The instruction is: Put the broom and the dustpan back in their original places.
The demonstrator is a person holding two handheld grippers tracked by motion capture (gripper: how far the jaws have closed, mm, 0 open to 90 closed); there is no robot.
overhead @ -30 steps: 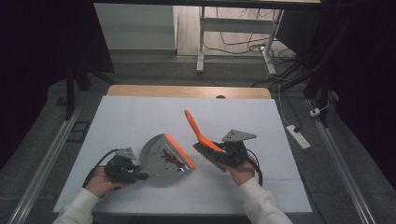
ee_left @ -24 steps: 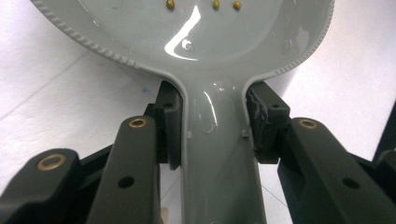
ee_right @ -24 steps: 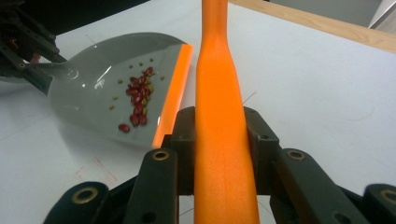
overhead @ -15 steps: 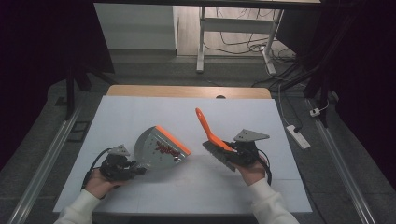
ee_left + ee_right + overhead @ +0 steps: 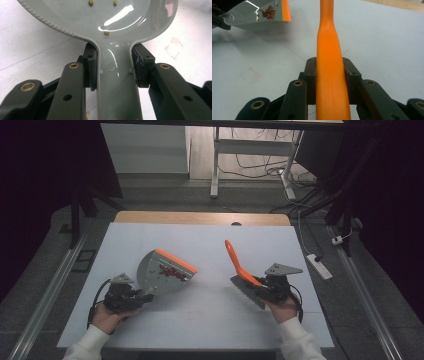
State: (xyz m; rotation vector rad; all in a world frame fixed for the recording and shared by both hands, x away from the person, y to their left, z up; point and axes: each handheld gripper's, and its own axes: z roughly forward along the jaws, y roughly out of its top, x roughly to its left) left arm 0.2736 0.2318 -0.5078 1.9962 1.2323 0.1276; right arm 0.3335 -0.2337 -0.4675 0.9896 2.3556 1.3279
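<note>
A grey dustpan [image 5: 162, 272] with an orange lip is tilted above the white table [image 5: 200, 245], left of centre, with small red bits [image 5: 169, 271] lying in it. My left gripper [image 5: 142, 297] is shut on its handle; in the left gripper view the jaws of the left gripper [image 5: 114, 67] press on both sides of the dustpan handle [image 5: 115, 82]. My right gripper [image 5: 259, 288] is shut on an orange brush [image 5: 235, 260], bristles down near the table and handle pointing away. In the right gripper view the right gripper [image 5: 329, 72] clamps the brush handle [image 5: 329, 50], with the dustpan [image 5: 249, 17] at the upper left.
A wooden strip [image 5: 200, 217] runs along the table's far edge. On the floor to the right lies a power strip [image 5: 318, 266], and metal desk legs [image 5: 216, 165] stand beyond the table. Faint pinkish marks [image 5: 249, 73] show on the table surface.
My right gripper has carried the brush to the right, away from the dustpan's lip. The dustpan and left gripper have stayed nearly in place.
</note>
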